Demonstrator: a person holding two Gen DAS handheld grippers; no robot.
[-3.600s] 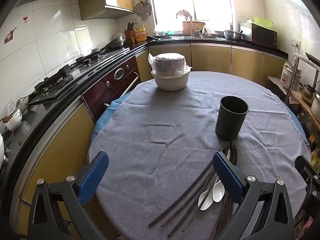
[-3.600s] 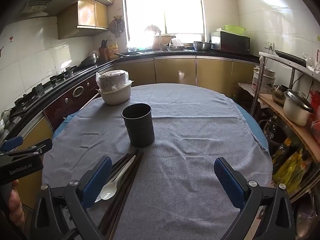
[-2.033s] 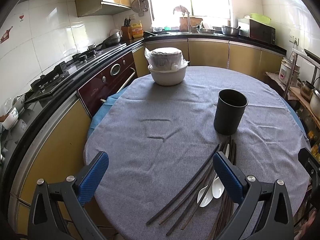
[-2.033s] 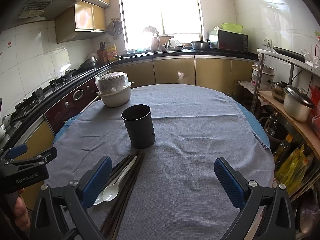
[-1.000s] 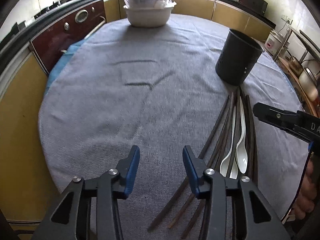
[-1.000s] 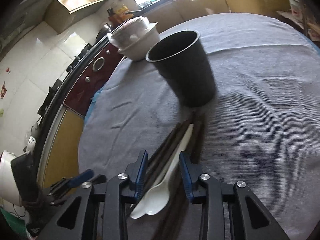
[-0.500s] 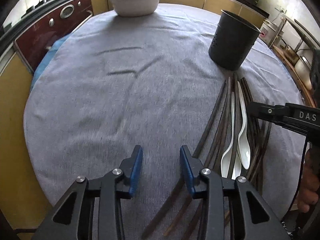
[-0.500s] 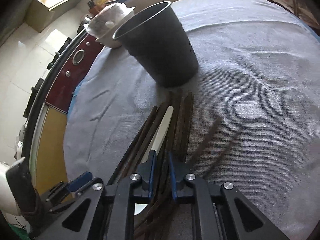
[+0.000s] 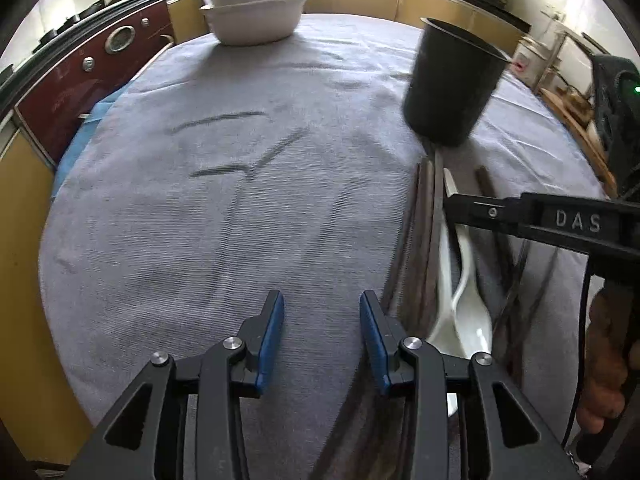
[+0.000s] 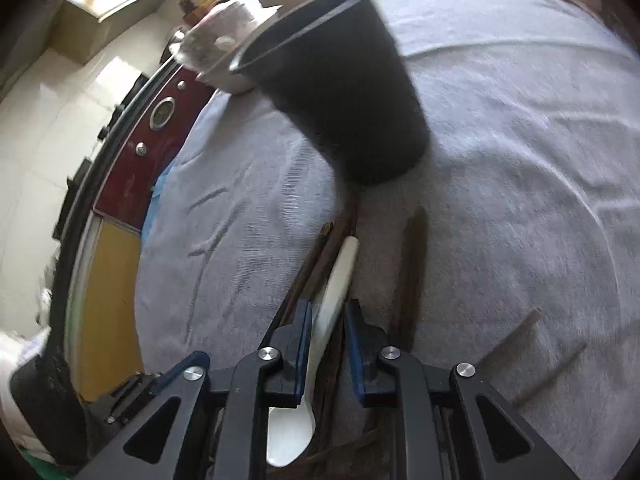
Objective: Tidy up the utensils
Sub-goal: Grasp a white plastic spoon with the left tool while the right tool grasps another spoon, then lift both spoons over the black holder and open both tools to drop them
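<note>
A black utensil cup [image 9: 450,88] stands on the grey tablecloth [image 9: 240,220]; it also shows in the right wrist view [image 10: 344,96]. In front of it lie several dark chopsticks [image 9: 424,240] and two white spoons [image 9: 468,300]. My right gripper [image 10: 327,320] straddles a white spoon's handle [image 10: 338,276] and some chopsticks [image 10: 316,252], its jaws narrowly parted around them; I cannot tell whether it grips. Its finger [image 9: 520,216] shows over the spoons in the left wrist view. My left gripper [image 9: 322,316] is partly open and empty, just left of the pile.
A white bowl with a wrapped bundle [image 9: 256,4] stands at the table's far side. A dark red oven front [image 9: 80,72] and counter run along the left. Two loose chopsticks [image 10: 548,356] lie to the right of the pile. A shelf rack [image 9: 568,60] stands at right.
My right gripper has moved forward along the pile and now has the white spoon's handle between its jaws, which are slightly wider. The left gripper has moved forward and right.
</note>
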